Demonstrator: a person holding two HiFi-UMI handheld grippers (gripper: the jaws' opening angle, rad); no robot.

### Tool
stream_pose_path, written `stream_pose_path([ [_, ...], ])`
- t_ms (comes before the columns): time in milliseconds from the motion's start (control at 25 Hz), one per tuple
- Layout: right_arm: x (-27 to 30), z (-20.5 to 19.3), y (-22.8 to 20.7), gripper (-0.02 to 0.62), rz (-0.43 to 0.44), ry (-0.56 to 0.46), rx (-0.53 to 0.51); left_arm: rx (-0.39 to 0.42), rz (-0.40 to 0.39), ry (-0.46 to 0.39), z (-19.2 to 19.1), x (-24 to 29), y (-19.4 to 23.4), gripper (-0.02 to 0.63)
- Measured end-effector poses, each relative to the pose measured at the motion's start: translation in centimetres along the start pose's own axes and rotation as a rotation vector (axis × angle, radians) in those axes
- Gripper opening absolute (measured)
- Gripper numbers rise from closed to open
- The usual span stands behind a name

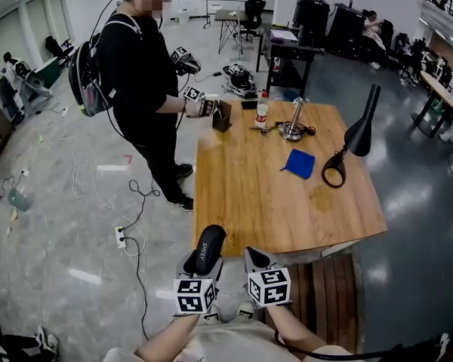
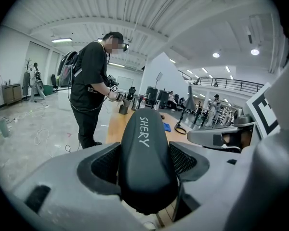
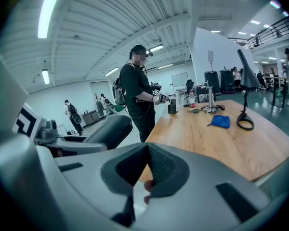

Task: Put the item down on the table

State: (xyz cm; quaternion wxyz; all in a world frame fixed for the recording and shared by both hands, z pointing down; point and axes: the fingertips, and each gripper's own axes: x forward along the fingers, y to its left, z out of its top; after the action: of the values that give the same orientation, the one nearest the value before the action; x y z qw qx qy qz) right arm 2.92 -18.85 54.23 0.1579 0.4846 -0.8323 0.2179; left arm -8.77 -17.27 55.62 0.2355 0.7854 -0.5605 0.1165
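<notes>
Wooden desk fills a large workshop's foreground; at its near edge, a smooth, black, oblong case lettered SHERY is held in the air, clamped lengthwise between the left tongs; the right tongs are clenched together, holding nothing.

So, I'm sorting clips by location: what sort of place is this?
Likely a big open lab or workshop hall: a bare concrete floor strewn with cables, another person wearing a backpack rig, and a railed mezzanine overhead.
</notes>
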Motion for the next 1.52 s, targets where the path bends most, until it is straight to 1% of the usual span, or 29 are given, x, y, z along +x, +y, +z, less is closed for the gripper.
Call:
stream_pose_path([
  [200,2.5,0.6,-1.4,-0.001,-0.005,0.006,-0.006,0.01,0.007,0.032,0.0,3.0,1.3,0.327],
  [360,5.9,0.3,-2.5,-0.002,-0.01,0.032,-0.016,-0.021,0.026,0.054,-0.4,6.2,2.9,0.327],
  [600,11.3,-2.2,-5.6,-0.002,-0.033,0.076,0.012,-0.044,0.061,0.098,-3.4,12.6,4.9,0.327],
  [720,13.7,-3.4,-7.0,-0.002,-0.042,0.097,0.021,-0.048,0.063,0.122,-4.8,16.1,5.6,0.327],
  [840,15.2,-4.6,-7.8,-0.002,-0.045,0.117,0.031,-0.034,0.074,0.15,-6.4,19.3,6.4,0.327],
  [960,15.9,-5.2,-8.6,-0.001,-0.048,0.127,0.044,-0.044,0.087,0.184,-7.9,21.9,7.2,0.327],
  [1120,16.5,-5.9,-9.3,-0.002,-0.04,0.142,0.042,-0.047,0.084,0.219,-9.3,24.1,7.5,0.327],
  [1320,16.9,-6.5,-9.6,-0.001,-0.022,0.153,0.04,-0.079,0.076,0.238,-10.1,25.5,7.8,0.327],
  [1520,16.7,-6.9,-10.2,-0.002,-0.021,0.161,0.041,-0.056,0.075,0.243,-10.3,25.8,7.4,0.328],
])
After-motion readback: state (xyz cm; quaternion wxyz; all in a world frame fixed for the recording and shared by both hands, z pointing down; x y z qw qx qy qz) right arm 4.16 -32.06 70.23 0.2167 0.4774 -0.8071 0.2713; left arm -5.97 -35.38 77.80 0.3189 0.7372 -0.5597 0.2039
